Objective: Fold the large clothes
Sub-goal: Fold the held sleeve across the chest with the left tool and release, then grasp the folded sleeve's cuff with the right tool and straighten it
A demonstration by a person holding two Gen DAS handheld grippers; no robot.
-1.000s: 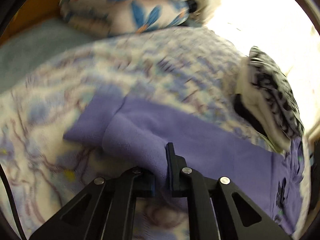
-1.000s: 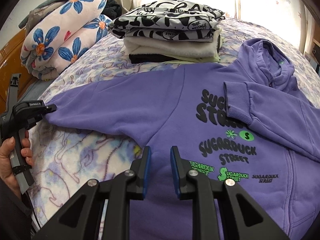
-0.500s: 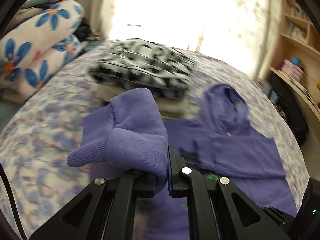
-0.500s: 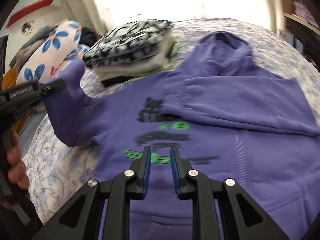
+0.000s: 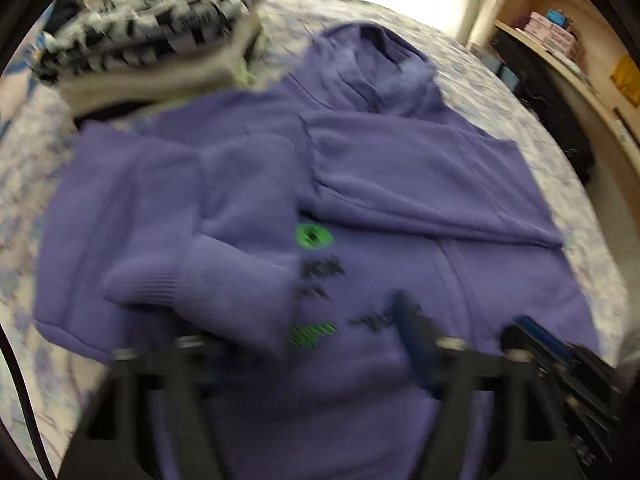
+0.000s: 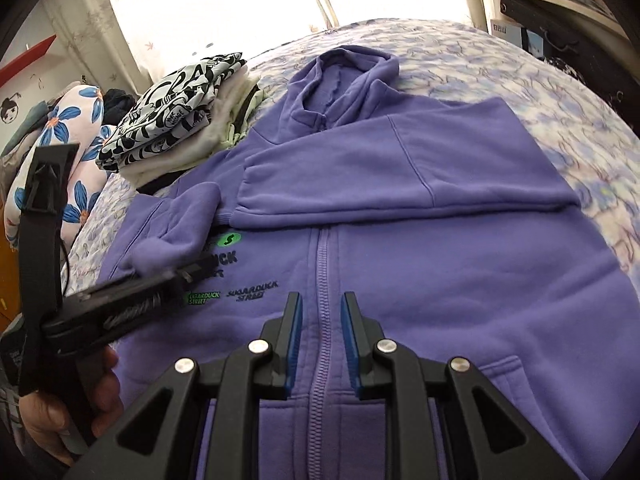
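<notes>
Both sleeves folded across purple hoodie [image 6: 400, 264]; left hand-held gripper [image 5: 304, 344] jaws just opened, cuff [image 5: 200, 284] between them, unclamped; right hand-held gripper [image 6: 320, 336] slightly parted, empty, above zipper.

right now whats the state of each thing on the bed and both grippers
hoodie: face up, zipped, both sleeves folded across chest
left gripper: jaws just opened, sleeve cuff let go, lying between them
right gripper: slightly open, empty, over the zip
folded clothes: stacked beside the hoodie
</notes>
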